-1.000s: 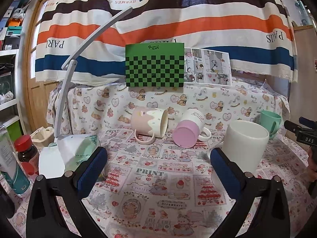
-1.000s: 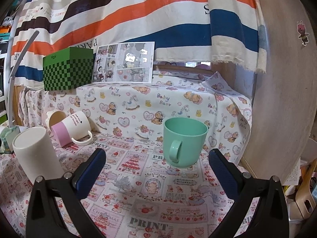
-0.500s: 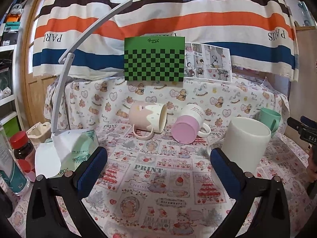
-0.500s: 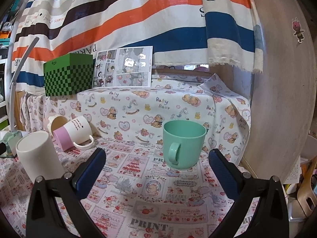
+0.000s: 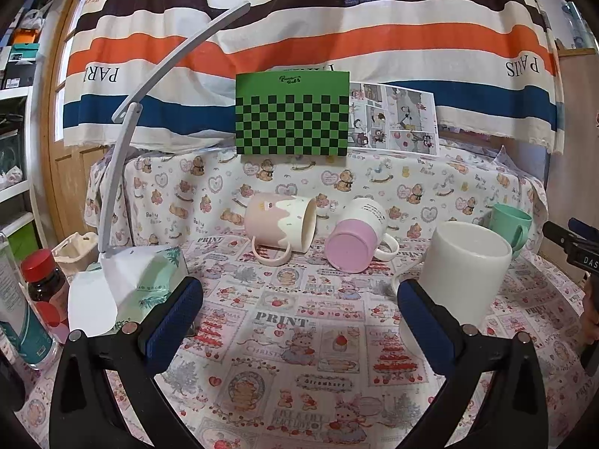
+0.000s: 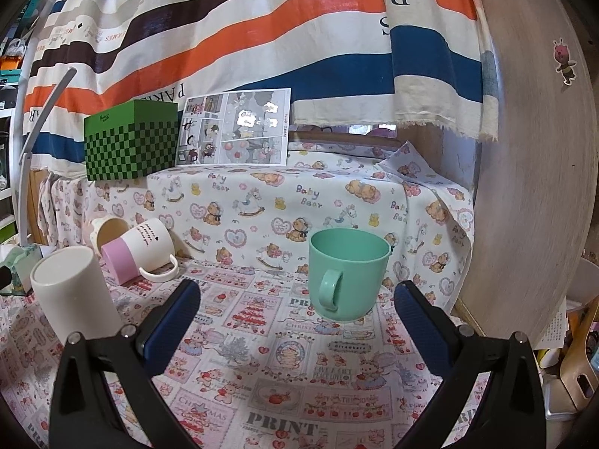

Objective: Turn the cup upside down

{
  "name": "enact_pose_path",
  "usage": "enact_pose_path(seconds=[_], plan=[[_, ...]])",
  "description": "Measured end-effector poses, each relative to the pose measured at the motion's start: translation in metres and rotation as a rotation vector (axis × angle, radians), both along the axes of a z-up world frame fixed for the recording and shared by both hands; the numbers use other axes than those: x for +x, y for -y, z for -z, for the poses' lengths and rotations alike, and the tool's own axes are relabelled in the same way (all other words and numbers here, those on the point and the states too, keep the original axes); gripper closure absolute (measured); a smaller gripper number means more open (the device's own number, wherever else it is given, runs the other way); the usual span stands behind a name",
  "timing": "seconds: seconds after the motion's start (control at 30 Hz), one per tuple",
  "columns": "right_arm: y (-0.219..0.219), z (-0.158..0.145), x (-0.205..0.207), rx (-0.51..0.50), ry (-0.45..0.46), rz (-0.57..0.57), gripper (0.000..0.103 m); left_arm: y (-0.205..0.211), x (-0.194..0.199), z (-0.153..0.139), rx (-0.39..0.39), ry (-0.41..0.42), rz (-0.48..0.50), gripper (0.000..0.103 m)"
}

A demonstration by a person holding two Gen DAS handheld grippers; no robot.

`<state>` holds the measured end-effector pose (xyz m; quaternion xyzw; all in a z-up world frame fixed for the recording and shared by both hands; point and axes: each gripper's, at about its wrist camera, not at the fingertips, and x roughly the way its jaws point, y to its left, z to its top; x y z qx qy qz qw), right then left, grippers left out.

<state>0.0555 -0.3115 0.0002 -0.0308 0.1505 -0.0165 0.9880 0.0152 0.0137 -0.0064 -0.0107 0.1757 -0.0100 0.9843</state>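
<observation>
A mint green cup (image 6: 348, 275) stands upright on the printed tablecloth, handle toward me, just beyond my open, empty right gripper (image 6: 297, 308). It also shows at the far right of the left wrist view (image 5: 511, 224). A white cup (image 5: 466, 269) stands close to the right finger of my open, empty left gripper (image 5: 299, 307); in the right wrist view it stands at the left (image 6: 73, 293). A pink-and-white mug (image 5: 355, 241) and a pale pink mug (image 5: 280, 226) lie on their sides further back.
A green checkered box (image 5: 292, 114) and a comic sheet (image 5: 393, 119) stand on the raised ledge behind. A tissue pack (image 5: 146, 280), lamp arm (image 5: 123, 157) and bottles (image 5: 41, 284) sit at the left. A wooden panel (image 6: 531, 187) bounds the right.
Both grippers have risen and drawn back slightly, so the cups sit a little lower in view. No cup has moved and both grippers stay open.
</observation>
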Motion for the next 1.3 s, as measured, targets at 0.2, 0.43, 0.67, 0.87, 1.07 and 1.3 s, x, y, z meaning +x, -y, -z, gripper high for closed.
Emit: enact_pose_path(seconds=[0.2, 0.43, 0.67, 0.87, 1.07, 1.3], plan=[[0.0013, 0.0000, 0.0006, 0.010, -0.006, 0.000, 0.000, -0.0006, -0.0011, -0.0007, 0.003, 0.008, -0.009, 0.000], [0.0013, -0.0004, 0.0006, 0.008, -0.005, 0.001, 0.000, -0.0005, -0.0018, -0.0009, 0.005, 0.013, -0.008, 0.000], [0.0018, -0.0005, 0.0004, 0.010, -0.006, 0.004, 0.000, -0.0006, -0.0018, -0.0009, 0.005, 0.013, -0.008, 0.000], [0.0021, -0.0004, 0.0005, 0.010, -0.006, 0.005, 0.000, -0.0005, -0.0018, -0.0009, 0.005, 0.014, -0.008, 0.000], [0.0019, -0.0001, 0.0005, 0.010, -0.007, 0.005, 0.000, -0.0004, -0.0019, -0.0008, 0.005, 0.013, -0.008, 0.000], [0.0019, 0.0000, 0.0006, 0.010, -0.006, 0.005, 0.000, -0.0004, -0.0019, -0.0007, 0.005, 0.013, -0.008, 0.000]])
